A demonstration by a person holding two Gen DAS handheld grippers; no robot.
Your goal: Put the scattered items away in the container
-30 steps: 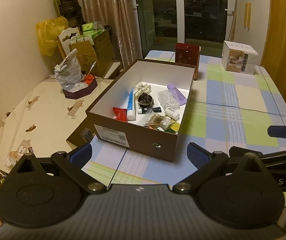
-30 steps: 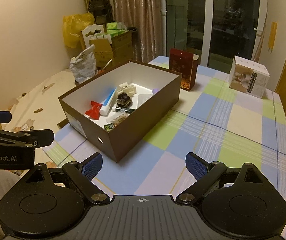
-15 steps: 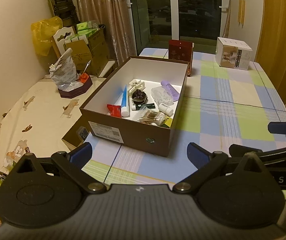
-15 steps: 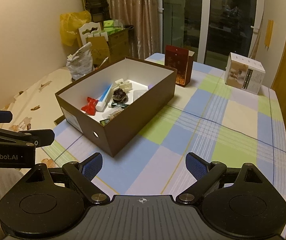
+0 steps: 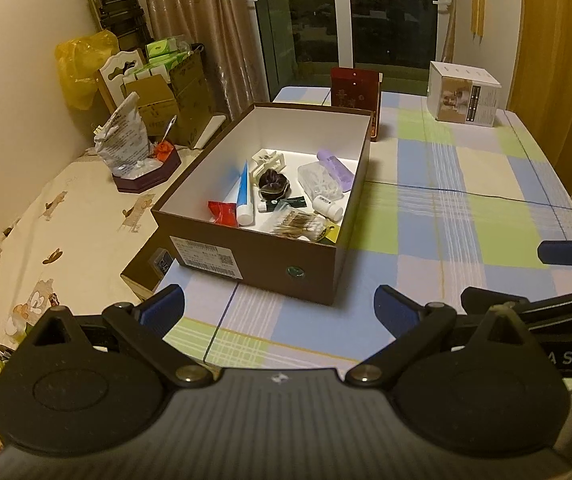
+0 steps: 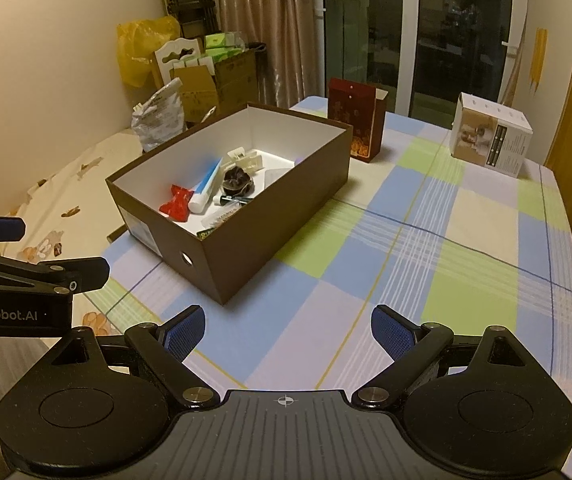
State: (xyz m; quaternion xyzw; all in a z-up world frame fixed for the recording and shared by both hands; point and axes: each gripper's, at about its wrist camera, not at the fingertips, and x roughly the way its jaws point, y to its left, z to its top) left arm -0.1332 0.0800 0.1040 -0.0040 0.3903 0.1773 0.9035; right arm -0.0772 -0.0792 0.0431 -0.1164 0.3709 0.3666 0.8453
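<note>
My left gripper [image 5: 278, 304] and right gripper [image 6: 288, 330] gape empty; everything small seemingly lies in the brown box [image 5: 246, 258] at twelve o'clock.

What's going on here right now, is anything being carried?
Nothing is being carried. The left tongs and right tongs are both open and empty, held above the checked tablecloth short of the brown box. A toothpaste tube, red wrapper and other small items already lie inside it.
</note>
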